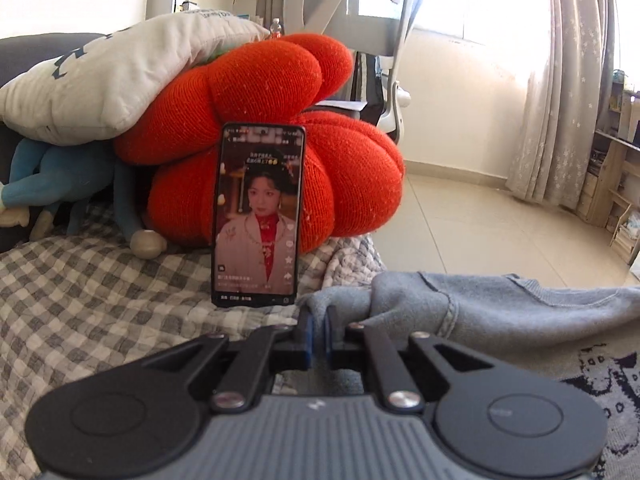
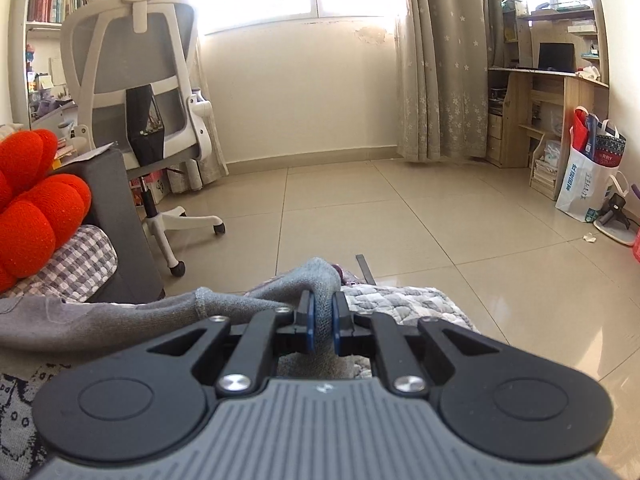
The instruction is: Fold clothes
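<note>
Now — soft grey knit sweater (image 1: 500, 312) | both jaws pinching folds

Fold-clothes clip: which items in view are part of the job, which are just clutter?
In the job:
- grey sweater
- left hand-held gripper, shut on the sweater
- right hand-held gripper, shut on the sweater

Lying about:
- phone
- red cushion
- white pillow
- office chair
</note>
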`<action>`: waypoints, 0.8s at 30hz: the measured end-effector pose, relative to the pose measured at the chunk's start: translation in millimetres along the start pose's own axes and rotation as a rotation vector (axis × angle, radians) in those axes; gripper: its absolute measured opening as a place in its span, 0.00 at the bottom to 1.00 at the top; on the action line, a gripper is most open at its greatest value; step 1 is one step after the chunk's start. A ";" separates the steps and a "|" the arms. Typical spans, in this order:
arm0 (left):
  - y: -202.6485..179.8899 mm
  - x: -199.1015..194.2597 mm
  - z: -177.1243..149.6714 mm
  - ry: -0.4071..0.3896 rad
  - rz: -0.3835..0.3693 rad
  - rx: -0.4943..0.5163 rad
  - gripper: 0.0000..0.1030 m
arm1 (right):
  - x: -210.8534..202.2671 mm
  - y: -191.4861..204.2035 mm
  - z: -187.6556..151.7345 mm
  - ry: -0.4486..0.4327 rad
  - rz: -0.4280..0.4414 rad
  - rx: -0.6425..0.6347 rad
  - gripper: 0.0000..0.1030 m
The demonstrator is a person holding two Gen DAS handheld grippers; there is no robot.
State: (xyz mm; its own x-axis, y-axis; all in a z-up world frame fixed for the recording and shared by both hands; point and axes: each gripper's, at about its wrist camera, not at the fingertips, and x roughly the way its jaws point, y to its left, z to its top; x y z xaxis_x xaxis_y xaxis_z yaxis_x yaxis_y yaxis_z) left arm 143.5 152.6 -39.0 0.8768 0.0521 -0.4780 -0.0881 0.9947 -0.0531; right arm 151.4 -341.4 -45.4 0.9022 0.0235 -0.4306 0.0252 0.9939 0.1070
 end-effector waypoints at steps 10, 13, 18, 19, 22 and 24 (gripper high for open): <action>26.4 -68.4 -26.4 0.028 -0.056 -0.030 0.05 | -67.5 -4.8 -16.7 -0.027 0.056 -0.008 0.10; 34.4 -85.1 -36.3 0.053 -0.069 -0.048 0.05 | -86.6 -11.8 -25.4 -0.018 0.065 0.009 0.10; 44.1 -101.7 -55.9 0.126 -0.089 -0.062 0.05 | -106.9 -17.3 -44.7 0.032 0.063 0.000 0.10; 45.2 -102.3 -60.9 0.147 -0.089 -0.060 0.05 | -107.4 -18.3 -49.7 0.050 0.060 0.000 0.10; 47.5 -99.0 -73.9 0.201 -0.085 -0.061 0.05 | -104.6 -24.3 -64.2 0.108 0.055 0.024 0.10; 45.8 -95.2 -81.0 0.228 -0.079 -0.050 0.05 | -102.0 -26.3 -70.5 0.130 0.059 0.043 0.10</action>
State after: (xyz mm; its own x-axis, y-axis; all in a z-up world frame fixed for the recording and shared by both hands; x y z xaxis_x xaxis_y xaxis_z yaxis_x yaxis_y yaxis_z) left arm 17.7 186.0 -67.0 0.7529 -0.0526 -0.6560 -0.0517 0.9890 -0.1387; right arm 28.4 -362.3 -67.4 0.8392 0.0979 -0.5349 -0.0049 0.9850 0.1725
